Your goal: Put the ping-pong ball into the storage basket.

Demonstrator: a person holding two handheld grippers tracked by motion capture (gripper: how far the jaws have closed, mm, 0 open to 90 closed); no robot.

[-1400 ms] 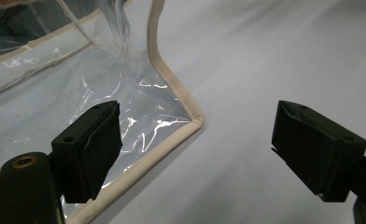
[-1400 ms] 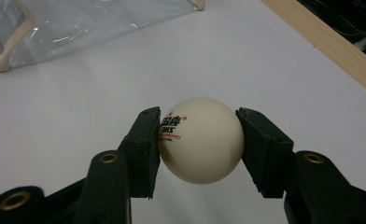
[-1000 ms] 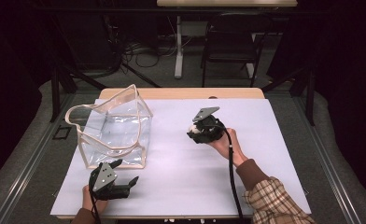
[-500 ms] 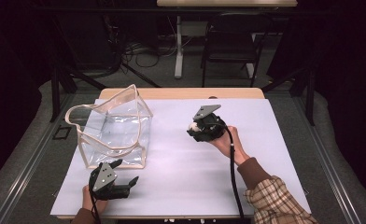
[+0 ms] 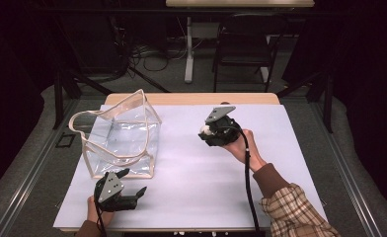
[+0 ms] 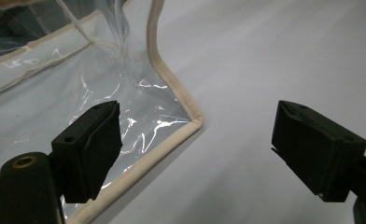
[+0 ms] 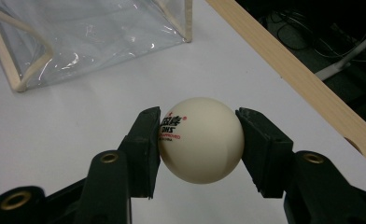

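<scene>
Right gripper (image 7: 197, 140) pinching ball (image 7: 200, 139), barely shifted since earlier; left gripper (image 6: 195, 149) spread by bag (image 5: 120, 140) near table's (image 5: 280, 197) left edge; drop-in probably next.

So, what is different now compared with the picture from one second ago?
Nothing has visibly changed. The right hand-held gripper still holds the white ball above the table, the left hand-held gripper stays open near the clear bag, and the bag has not moved.
</scene>
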